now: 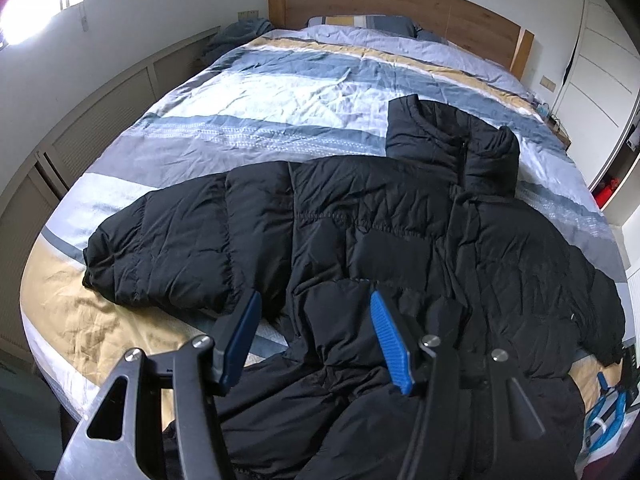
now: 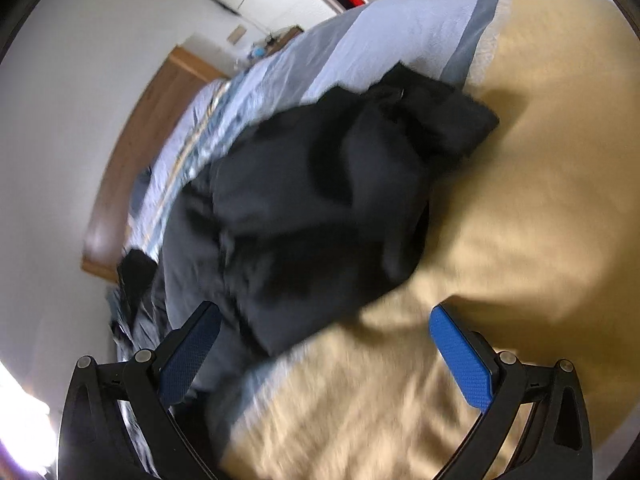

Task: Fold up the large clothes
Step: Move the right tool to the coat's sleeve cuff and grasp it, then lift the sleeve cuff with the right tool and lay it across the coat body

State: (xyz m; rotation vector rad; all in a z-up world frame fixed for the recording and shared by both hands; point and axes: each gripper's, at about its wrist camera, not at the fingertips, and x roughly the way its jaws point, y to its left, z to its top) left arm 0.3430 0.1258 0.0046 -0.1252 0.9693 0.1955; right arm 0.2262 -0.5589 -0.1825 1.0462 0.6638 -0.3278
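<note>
A black puffer jacket [image 1: 400,232] lies spread on the striped bed cover [image 1: 256,100], collar towards the headboard, one sleeve stretched out to the left. My left gripper [image 1: 316,304] is open and hovers over the jacket's lower body, nothing between its blue pads. In the tilted, blurred right wrist view the jacket [image 2: 320,200] lies bunched on the cover. My right gripper [image 2: 324,316] is wide open and empty just short of the jacket's near edge. The right gripper also shows at the lower right of the left wrist view [image 1: 608,412].
The bed's wooden headboard [image 1: 400,4] and pillows [image 1: 360,24] are at the far end. Low cabinets [image 1: 100,120] line the left wall. White wardrobe doors [image 1: 600,68] stand on the right. A tan band of cover [image 2: 540,160] fills the near end of the bed.
</note>
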